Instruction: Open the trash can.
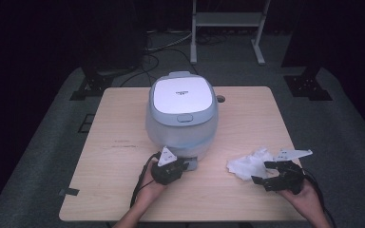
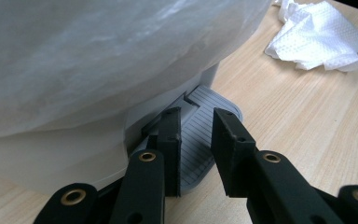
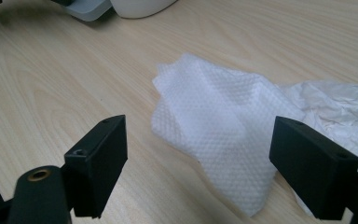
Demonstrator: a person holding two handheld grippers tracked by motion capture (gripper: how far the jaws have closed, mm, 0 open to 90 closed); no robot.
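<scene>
Left gripper view puts its two black jaws parted, with nothing pinched, either side of a ribbed grey tab (image 2: 200, 140) that sticks out from the foot of the rice cooker (image 2: 98, 60); one jaw lies against the cooker's base, the other out over the bare wood. Held so low and so close, the left gripper (image 1: 170, 169) looks lined up to take that tab, probably a small drip tray, though I cannot tell whether either jaw already touches it. The cooker's body seems wrapped in thin cloudy plastic, and from above its white lid (image 1: 181, 94) sits closed, near the middle of the table (image 1: 123, 190). On the other side, the right gripper (image 3: 198, 165) is spread wide and holds nothing, its jaws straddling a folded white paper towel (image 3: 219, 135) that lies flat on the wood, with a more crumpled sheet (image 3: 335, 100) just beside it. That wide stance suits closing on the towel from both edges. In the high view the towel lies at the table's front right, apart from the cooker, the right gripper hovering at its near edge.
</scene>
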